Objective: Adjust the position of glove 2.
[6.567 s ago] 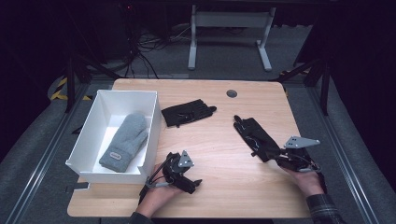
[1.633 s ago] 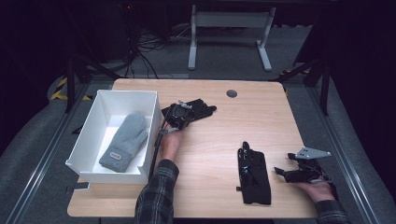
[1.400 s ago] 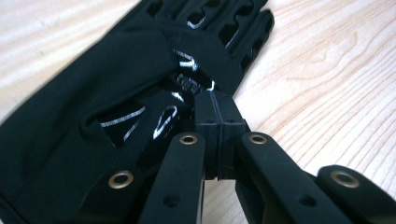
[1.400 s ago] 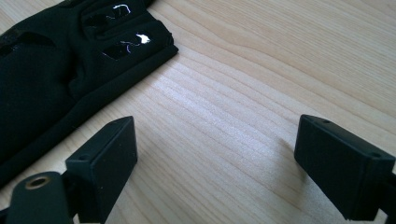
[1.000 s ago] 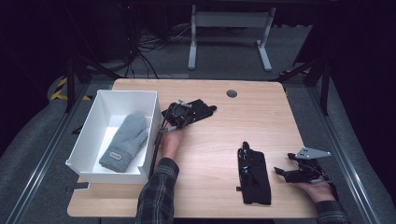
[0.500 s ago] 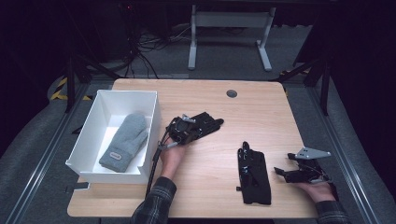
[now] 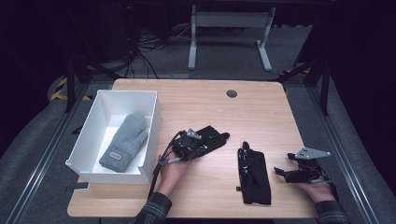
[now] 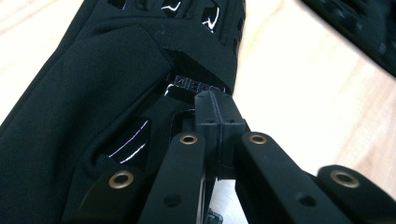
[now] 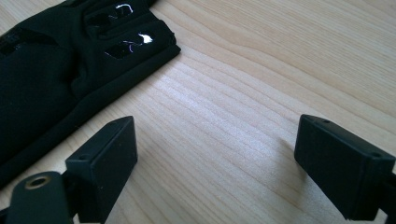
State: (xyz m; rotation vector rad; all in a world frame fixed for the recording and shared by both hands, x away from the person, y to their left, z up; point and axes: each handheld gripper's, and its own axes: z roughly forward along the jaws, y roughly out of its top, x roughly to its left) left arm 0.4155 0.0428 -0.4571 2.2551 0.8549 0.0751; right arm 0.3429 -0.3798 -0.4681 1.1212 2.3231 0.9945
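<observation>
Dragged nearer its flat mate (image 7: 254, 173), soft black glove (image 7: 208, 138) stays pinched in left gripper (image 7: 192, 144); right gripper (image 7: 285, 171) gapes over pale woodgrain surface (image 7: 261, 109).

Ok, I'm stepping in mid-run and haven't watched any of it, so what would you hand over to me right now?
Left gripper: jaws shut on one black glove at its cuff, mid-table, just right of the white box.
Right gripper: jaws open over bare wood by the near right edge, holding nothing.
Second black glove lies flat on the table between the two grippers.
Grey mitten lies inside the box.
Done: mitten boxed, it seems. Left, probably: both black gloves are out of the box.
</observation>
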